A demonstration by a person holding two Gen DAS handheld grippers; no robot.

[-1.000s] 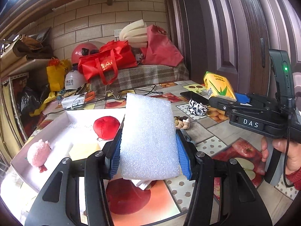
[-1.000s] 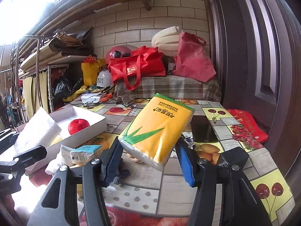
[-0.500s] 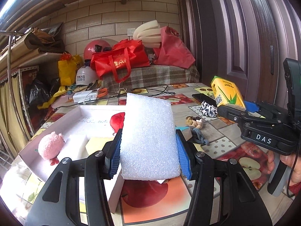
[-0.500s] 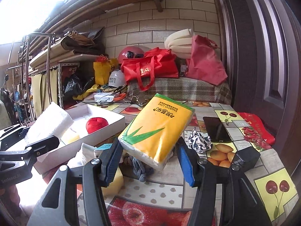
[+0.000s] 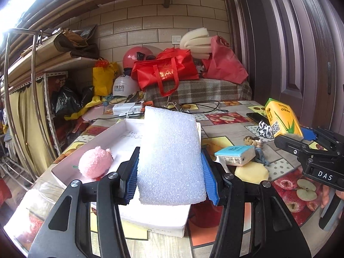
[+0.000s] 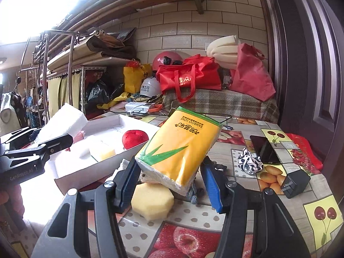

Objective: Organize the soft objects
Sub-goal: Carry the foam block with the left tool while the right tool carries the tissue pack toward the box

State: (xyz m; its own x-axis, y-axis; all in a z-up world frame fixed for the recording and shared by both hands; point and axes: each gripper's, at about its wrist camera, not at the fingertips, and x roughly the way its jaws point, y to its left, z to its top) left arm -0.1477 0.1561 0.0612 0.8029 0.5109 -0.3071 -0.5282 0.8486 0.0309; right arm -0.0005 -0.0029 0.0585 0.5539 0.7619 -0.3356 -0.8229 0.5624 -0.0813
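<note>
My left gripper [image 5: 169,178] is shut on a white foam block [image 5: 171,157] and holds it over the near end of the white box [image 5: 103,132]. The box holds a pink plush [image 5: 94,164], a red plush apple [image 6: 135,136] and a yellow sponge [image 6: 103,151]. My right gripper [image 6: 169,182] is shut on a yellow tissue pack [image 6: 180,148], held above the table to the right of the box. The left gripper with its foam also shows in the right wrist view [image 6: 62,121].
On the fruit-print table lie a yellow octagonal sponge [image 6: 152,202], a blue-topped packet [image 5: 235,154], a black-and-white scrunchie [image 6: 249,163], a phone [image 6: 264,149] and a black charger [image 6: 296,182]. Red bags [image 5: 167,71] and helmets stand at the back.
Both grippers have risen and drawn back. The left one has moved left with the foam, so it now hangs over the box's near end. The right one still holds the tissue pack.
</note>
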